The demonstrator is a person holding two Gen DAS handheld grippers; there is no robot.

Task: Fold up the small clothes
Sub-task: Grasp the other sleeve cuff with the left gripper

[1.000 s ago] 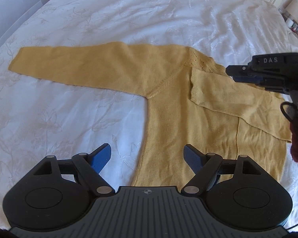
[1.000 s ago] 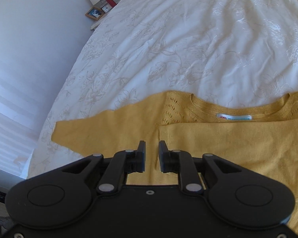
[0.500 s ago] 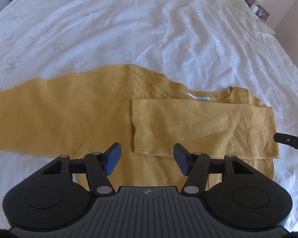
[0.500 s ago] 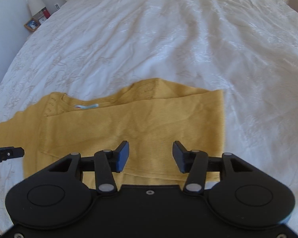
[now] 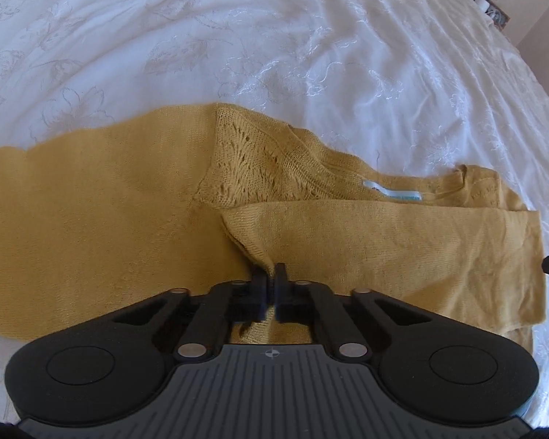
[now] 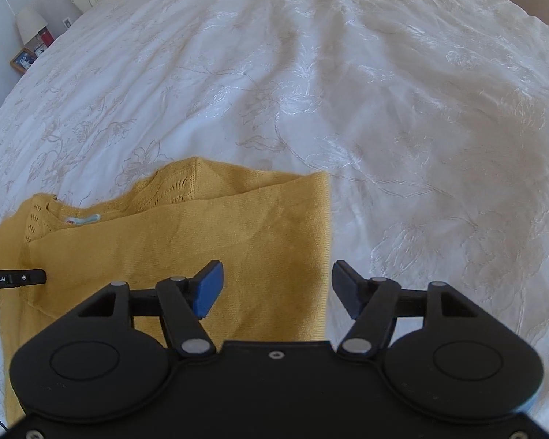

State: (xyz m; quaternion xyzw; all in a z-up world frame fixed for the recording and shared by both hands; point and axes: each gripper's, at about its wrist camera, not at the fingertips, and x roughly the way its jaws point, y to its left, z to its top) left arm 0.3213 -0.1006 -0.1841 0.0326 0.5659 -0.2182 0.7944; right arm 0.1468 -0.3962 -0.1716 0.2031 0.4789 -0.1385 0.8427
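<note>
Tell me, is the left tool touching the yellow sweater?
Touching. The left wrist view shows the left tool shut on a pinched ridge of the yellow sweater.

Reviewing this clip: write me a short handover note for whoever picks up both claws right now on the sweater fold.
Left claw: shut, pinching the cuff end of the folded-in sleeve on the mustard-yellow knitted sweater.
Right claw: jaws opening, nothing gripped; it hangs over the sweater's folded right edge.
Where things are: the sweater lies flat on the white embroidered bedspread, neck label up.
Done: one sleeve is folded across the chest.
Left: the other sleeve lies stretched out flat to the side; it probably needs folding in next, then the body folded up.
</note>
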